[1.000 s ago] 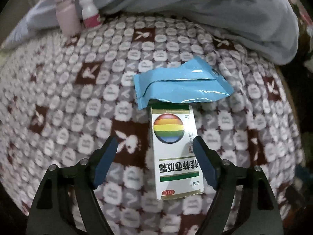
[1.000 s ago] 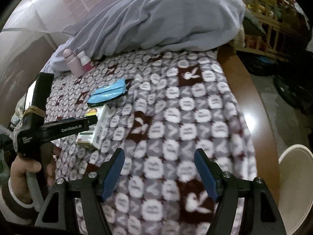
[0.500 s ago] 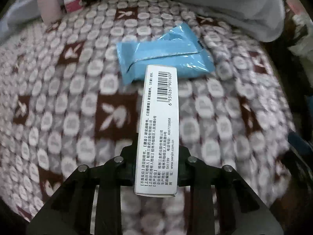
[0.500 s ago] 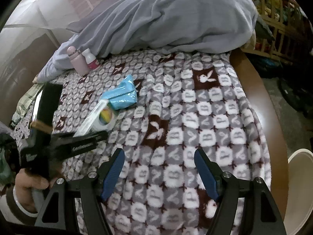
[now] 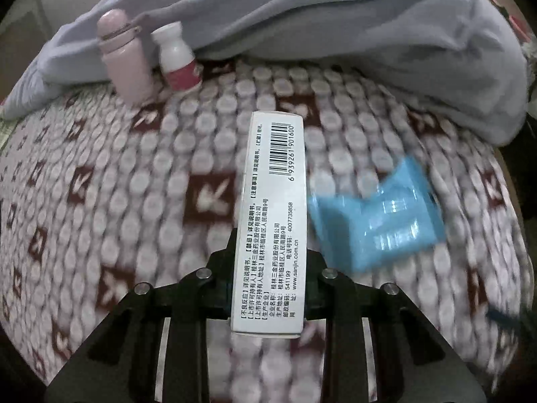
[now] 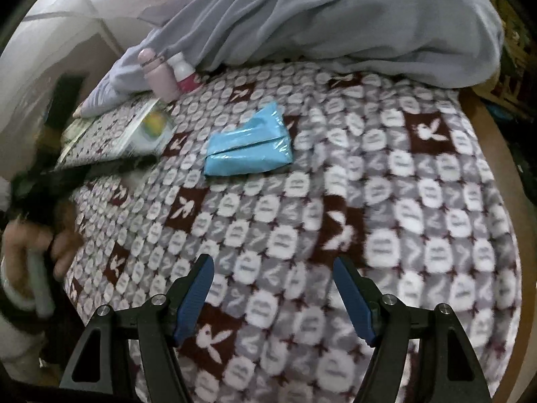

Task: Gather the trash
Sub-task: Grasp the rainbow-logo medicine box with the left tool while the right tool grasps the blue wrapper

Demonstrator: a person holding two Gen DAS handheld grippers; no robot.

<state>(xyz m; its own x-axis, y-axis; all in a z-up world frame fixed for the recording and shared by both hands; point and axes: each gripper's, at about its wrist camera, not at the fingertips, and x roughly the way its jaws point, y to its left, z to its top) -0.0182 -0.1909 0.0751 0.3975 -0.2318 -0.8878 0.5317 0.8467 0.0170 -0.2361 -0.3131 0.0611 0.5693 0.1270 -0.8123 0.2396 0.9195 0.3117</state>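
You are clamping the medicine box (image 5: 273, 221) edge-up in your left gripper (image 5: 268, 268) above the blanket (image 5: 151, 184), while your right gripper (image 6: 273, 288) is hovering wide open, holding nothing.

Medicine box (image 5: 271, 221): smooth matt white card, printed black text and barcode. Blue wrapper (image 6: 249, 146), 4 o'clock of box in left view: glossy crinkled plastic film. Blanket (image 6: 419, 208): fuzzy, matt fleece. Grey bedding (image 5: 335, 16) at 12 o'clock: soft matt cloth. Pink flask (image 5: 124, 57): smooth satin finish. White bottle (image 5: 176, 57): smooth plastic. Right gripper (image 6: 273, 283): ribbed blue pads (image 6: 196, 297), matt black frame.
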